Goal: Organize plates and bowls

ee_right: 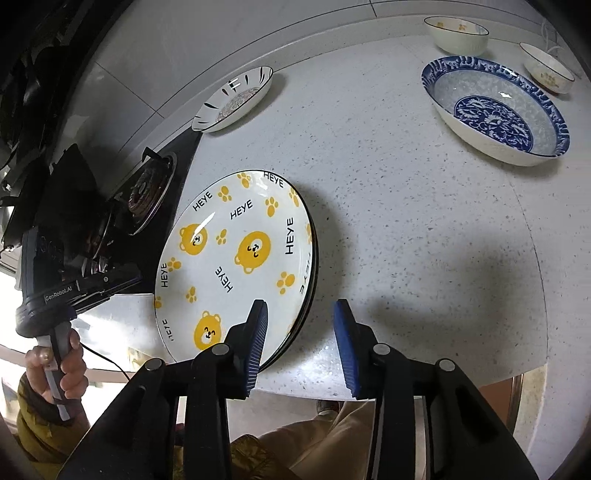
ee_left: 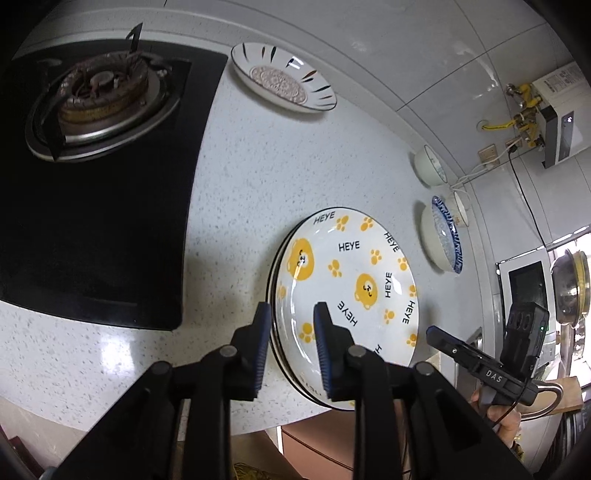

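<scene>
A stack of white plates with yellow bears and "HEYE" lettering point(ee_left: 354, 280) point(ee_right: 240, 254) lies on the speckled counter near its front edge. My left gripper point(ee_left: 291, 314) is open, its jaws straddling the stack's left rim. My right gripper point(ee_right: 299, 314) is open, its left finger over the stack's right rim. A white plate with black stripes point(ee_left: 282, 83) point(ee_right: 236, 99) lies by the back wall. A blue-patterned bowl point(ee_left: 445, 236) point(ee_right: 495, 110) and two small white bowls point(ee_left: 430, 166) point(ee_right: 460, 33) point(ee_left: 461, 208) point(ee_right: 546, 72) stand to the right.
A black gas hob point(ee_left: 99, 184) with a burner point(ee_left: 99, 99) fills the counter's left side. A tiled wall point(ee_left: 406, 55) runs behind. A gas water heater point(ee_left: 554, 110) hangs on the wall at right. The counter's front edge point(ee_right: 406, 391) is close below the grippers.
</scene>
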The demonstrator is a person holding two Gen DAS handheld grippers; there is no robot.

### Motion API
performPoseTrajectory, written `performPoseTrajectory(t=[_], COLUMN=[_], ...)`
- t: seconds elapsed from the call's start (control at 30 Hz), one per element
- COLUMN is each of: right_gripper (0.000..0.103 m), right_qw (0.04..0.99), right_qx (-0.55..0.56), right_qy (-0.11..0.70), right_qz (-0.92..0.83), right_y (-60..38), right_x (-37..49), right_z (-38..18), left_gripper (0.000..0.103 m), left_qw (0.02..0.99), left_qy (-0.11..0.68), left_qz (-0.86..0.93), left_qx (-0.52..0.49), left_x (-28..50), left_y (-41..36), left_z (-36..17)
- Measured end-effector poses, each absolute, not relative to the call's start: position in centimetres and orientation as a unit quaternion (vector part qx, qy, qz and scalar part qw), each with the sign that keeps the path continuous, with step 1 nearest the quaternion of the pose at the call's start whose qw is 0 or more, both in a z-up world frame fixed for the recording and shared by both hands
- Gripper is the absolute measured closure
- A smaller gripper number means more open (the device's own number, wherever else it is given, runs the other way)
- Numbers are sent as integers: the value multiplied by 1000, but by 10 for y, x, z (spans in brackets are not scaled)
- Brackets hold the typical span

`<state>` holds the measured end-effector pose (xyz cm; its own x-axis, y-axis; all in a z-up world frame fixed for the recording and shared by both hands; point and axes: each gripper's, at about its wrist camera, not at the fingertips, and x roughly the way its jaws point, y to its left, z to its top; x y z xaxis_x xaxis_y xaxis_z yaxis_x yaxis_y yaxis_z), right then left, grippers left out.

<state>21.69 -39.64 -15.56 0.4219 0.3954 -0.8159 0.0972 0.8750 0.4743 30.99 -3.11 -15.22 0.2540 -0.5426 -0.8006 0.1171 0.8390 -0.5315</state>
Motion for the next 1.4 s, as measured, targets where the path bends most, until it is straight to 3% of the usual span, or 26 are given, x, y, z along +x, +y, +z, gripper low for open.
performPoseTrajectory(t=[0.23, 0.3, 0.43, 0.47, 0.67, 1.17, 1.4], right_gripper=[63, 55, 42, 38, 28, 26, 26], right_qw=[828, 838, 854, 858, 866, 833, 803], right_qx=[224, 211, 196, 193, 169, 150, 194], right_qy=[507, 496, 474, 468, 457, 492, 506], right_qz=[86, 83, 87, 87, 109, 202, 247], right_y=[-396, -396, -395, -396, -400, -403, -395], right_x=[205, 203, 208, 212, 254, 445, 522], right_z=[-136, -124, -103, -98, -86, -117, -140], left_gripper=[80, 69, 58, 50, 21, 20, 25], left_qw=[784, 790, 809, 817, 819, 813, 798], left_qy=[541, 527, 494, 483, 490, 540, 561], left_qz=[-238, -245, -248, -247, -236, -104, -50], left_qx=[-189, -193, -199, -196, -181, -189, -212], left_x=[301, 299, 302, 303, 335, 516, 593], left_y=[-14, -5, 10, 13, 14, -23, -23], left_z=[-127, -118, -103, -99, -90, -132, -169])
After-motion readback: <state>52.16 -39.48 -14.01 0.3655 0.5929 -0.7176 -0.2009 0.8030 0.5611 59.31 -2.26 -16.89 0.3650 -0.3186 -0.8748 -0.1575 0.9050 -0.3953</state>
